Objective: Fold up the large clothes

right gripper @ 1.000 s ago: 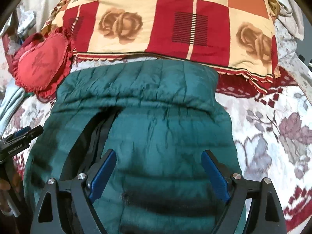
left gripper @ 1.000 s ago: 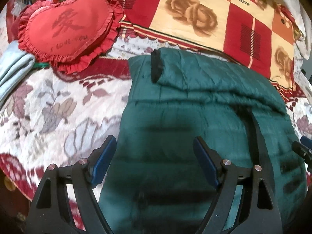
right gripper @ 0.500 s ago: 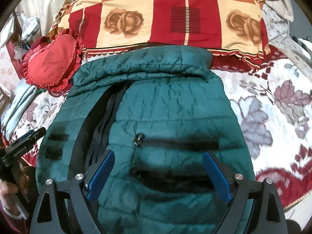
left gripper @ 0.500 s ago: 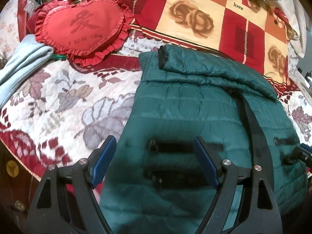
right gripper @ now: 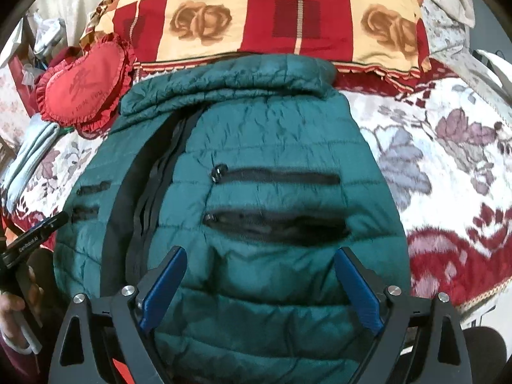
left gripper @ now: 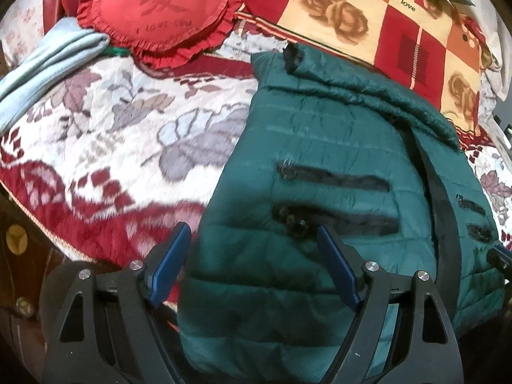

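Note:
A dark green quilted puffer jacket [left gripper: 320,134] lies front up on the bed, with its sleeves folded in, black zip down the middle and black pocket zips showing. Its hem hangs over the bed's near edge. My left gripper [left gripper: 252,240] hovers open over the jacket's lower left part; nothing is between its blue pads. In the right wrist view the same jacket [right gripper: 256,147] fills the centre, and my right gripper [right gripper: 259,265] stands open above its lower right part, just below the pocket zips. The left gripper's body [right gripper: 32,240] shows at the left edge, held by a hand.
A floral bedspread [left gripper: 112,134] covers the bed. A red heart cushion [left gripper: 160,9] and a folded pale blue cloth [left gripper: 48,54] lie at the far left. A checked rose blanket [right gripper: 272,19] lies behind the jacket. The bed's wooden edge [left gripper: 16,256] is at lower left.
Both grippers have drawn back toward the bed's near edge, so the pocket zips and more of the jacket's lower part have come into view. Both jaws stay wide.

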A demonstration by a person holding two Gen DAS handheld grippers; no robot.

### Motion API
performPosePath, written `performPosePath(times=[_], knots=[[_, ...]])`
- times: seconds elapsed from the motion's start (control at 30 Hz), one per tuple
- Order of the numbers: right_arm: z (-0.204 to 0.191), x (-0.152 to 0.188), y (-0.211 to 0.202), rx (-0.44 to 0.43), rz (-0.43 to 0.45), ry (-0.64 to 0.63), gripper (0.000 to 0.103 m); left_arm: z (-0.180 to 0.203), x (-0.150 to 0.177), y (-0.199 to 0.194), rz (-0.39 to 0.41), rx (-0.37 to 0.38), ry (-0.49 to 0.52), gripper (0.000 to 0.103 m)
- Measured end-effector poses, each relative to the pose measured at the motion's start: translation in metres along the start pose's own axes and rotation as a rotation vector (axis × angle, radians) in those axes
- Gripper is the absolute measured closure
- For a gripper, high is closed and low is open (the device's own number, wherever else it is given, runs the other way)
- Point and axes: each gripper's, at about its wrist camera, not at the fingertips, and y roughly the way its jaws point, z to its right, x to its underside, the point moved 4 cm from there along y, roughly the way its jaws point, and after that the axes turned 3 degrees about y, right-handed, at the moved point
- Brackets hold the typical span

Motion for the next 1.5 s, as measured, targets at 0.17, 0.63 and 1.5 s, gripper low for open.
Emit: performPosePath(times=[0.17, 0.63, 1.5], knots=[[0.015, 0.008, -0.009, 0.014, 0.000, 0.040, 0.011, -0.009, 0.012, 0.002, -0.030, -0.007, -0.007, 0.022], [0.057, 0.023, -0.016, 0.094, -0.037, 0.150, 0.009, -0.018, 0.026, 0.004, -0.071, 0.011, -0.041, 0.022], [0.062, 0.040, 0.000, -0.015, -0.158, 0.200, 0.007, -0.051, 0.029, 0.012, -0.149, 0.101, -0.195, 0.022]])
